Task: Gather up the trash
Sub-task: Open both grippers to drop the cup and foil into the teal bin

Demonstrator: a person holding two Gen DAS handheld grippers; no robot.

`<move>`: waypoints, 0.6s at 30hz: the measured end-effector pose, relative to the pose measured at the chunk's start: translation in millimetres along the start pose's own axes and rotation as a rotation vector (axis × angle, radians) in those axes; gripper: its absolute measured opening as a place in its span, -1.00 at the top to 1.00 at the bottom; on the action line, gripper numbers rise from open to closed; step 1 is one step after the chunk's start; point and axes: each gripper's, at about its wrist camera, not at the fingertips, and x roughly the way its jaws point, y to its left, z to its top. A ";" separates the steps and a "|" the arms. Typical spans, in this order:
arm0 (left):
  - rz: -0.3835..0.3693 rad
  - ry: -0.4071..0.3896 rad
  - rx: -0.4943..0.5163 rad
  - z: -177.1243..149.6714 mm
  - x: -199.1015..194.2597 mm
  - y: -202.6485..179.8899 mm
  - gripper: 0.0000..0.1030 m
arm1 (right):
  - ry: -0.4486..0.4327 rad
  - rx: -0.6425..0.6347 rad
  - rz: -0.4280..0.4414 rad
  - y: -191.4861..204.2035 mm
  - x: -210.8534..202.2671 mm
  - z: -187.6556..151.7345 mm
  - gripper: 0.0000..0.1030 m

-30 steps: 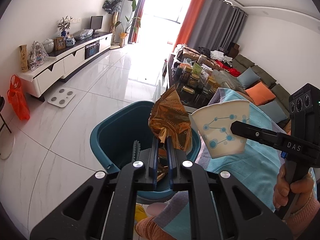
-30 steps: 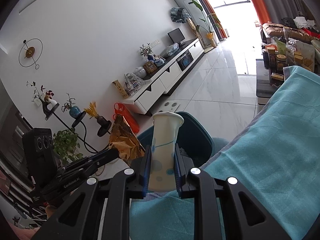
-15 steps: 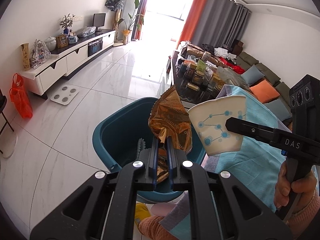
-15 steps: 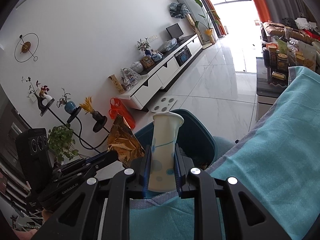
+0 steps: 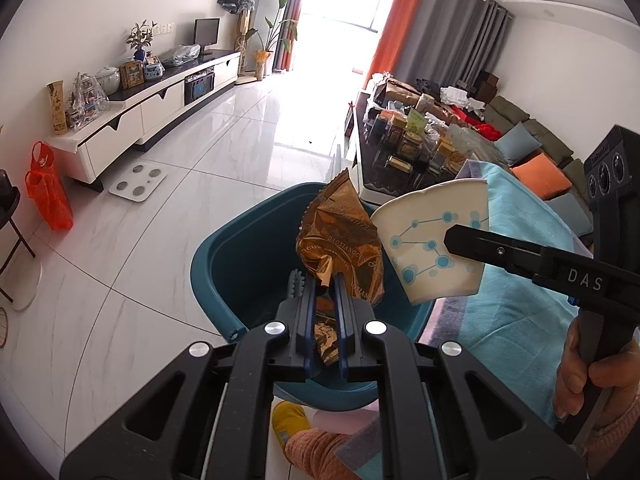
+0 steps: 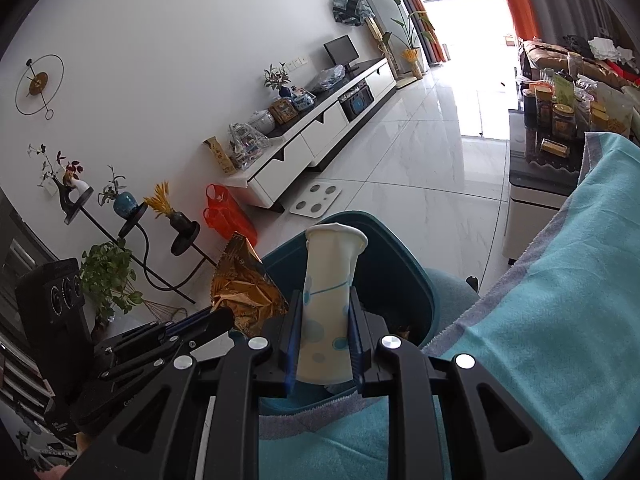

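The left gripper [image 5: 323,280] has its jaws drawn nearly together, clamped on a crinkled gold-brown foil wrapper [image 5: 340,240] with a serrated top edge and printed lettering; the foil stands up out of the narrow gap between the blue-edged pads. The right gripper [image 6: 324,312] is closed on a white paper cup [image 6: 326,308] printed with blue dots joined by thin lines, squeezed flat between the pads so that its rolled rim flares above them (the cup's wall is visibly creased and its rim bent out of round). Both gripper bodies are matte black plastic with silver screw heads. Both pieces of trash are held above a teal plastic bin [image 5: 224,256], smooth-walled with rounded corners, which stands on a glossy white marble-look tile floor [image 5: 160,208]. In the left wrist view the cup sits just right of the wrapper, close beside it; whether they touch cannot be told. A turquoise terry towel [image 6: 540,320] with a grey border lies to the right of the bin. A hand [image 5: 588,372] grips the right gripper's handle.
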 end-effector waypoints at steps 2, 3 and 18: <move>0.006 0.006 0.003 0.4 5.5 -3.7 0.81 | 0.012 0.002 -0.010 0.3 5.6 0.8 0.62; 0.007 0.010 0.004 0.5 8.0 -4.8 0.80 | 0.017 0.006 -0.012 -0.1 7.9 1.2 0.62; 0.030 0.076 -0.025 -7.4 44.1 1.3 0.36 | 0.045 0.044 -0.019 -5.5 14.4 -4.5 0.52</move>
